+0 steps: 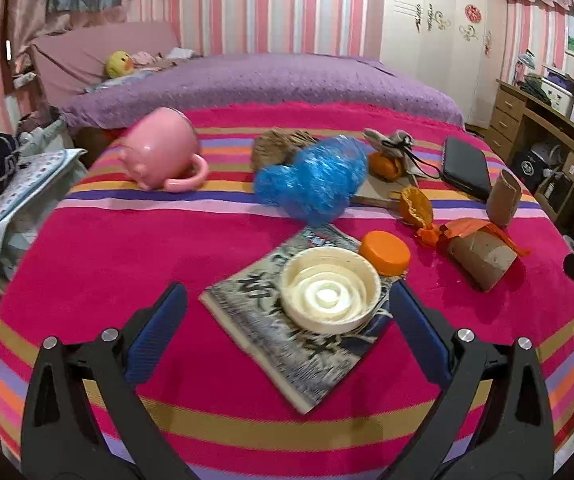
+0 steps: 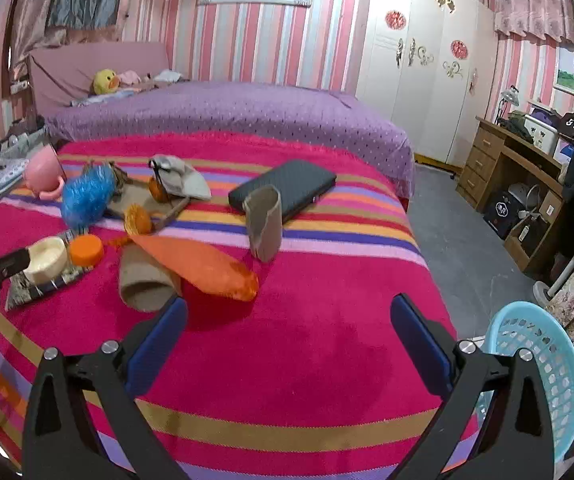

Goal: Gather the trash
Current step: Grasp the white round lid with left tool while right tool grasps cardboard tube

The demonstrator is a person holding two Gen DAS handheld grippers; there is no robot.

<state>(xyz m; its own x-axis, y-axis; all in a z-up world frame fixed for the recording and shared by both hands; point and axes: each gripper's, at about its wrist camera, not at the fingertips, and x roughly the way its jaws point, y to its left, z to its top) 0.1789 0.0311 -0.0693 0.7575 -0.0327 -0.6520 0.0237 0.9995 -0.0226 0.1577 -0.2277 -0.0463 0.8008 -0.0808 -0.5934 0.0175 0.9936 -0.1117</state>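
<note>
while both tongs (image 1: pixel 287 304) (image 2: pixel 289 316) gape empty, only right view shows blue basket (image 2: pixel 535 376).

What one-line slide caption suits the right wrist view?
Open right gripper hovers over striped blanket, facing cardboard tubes and orange wrapper, blue basket alongside.

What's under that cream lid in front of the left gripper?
The cream lid sits on a black-and-white booklet, which lies flat on the striped blanket. An orange cap touches its far edge. The booklet's print beneath the lid is covered.
</note>
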